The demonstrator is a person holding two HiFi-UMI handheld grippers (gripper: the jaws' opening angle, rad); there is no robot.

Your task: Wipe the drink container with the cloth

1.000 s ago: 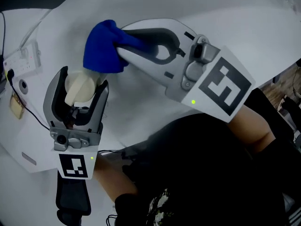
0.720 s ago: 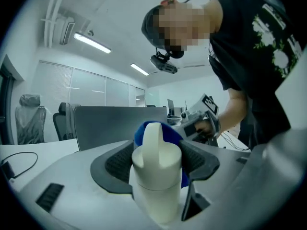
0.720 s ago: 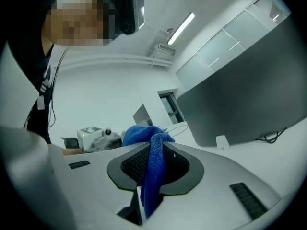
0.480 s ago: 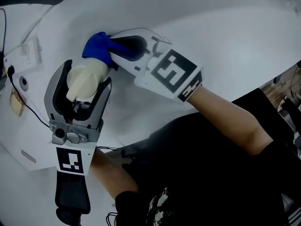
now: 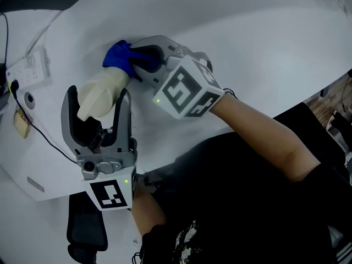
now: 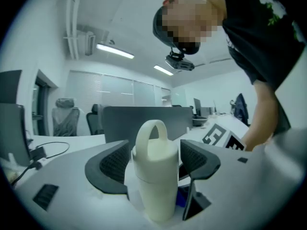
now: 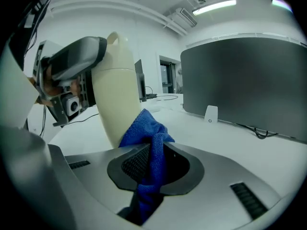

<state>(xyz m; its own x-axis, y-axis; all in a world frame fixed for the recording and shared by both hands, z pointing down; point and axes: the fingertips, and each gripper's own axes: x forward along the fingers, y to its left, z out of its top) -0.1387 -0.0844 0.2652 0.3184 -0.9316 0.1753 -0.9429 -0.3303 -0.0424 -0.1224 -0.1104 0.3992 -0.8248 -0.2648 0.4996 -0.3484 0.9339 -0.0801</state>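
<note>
Now that the right claw (image 5: 136, 60), pinching the cloth (image 5: 116, 59), has dropped against the bottle (image 5: 104, 84) — standing on the counter (image 5: 247, 48) between the left claw (image 5: 97, 96)'s spread jaws, which have just been opening — wiping can likely begin.

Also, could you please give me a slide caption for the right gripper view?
Right gripper, shut on a blue cloth, holds it low against the cream drink container.

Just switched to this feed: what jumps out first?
A bright blue cloth, clamped in the right gripper, rests against the cream bottle on the white table's left side. The bottle stands between the left gripper's jaws, which have just been opening.
</note>
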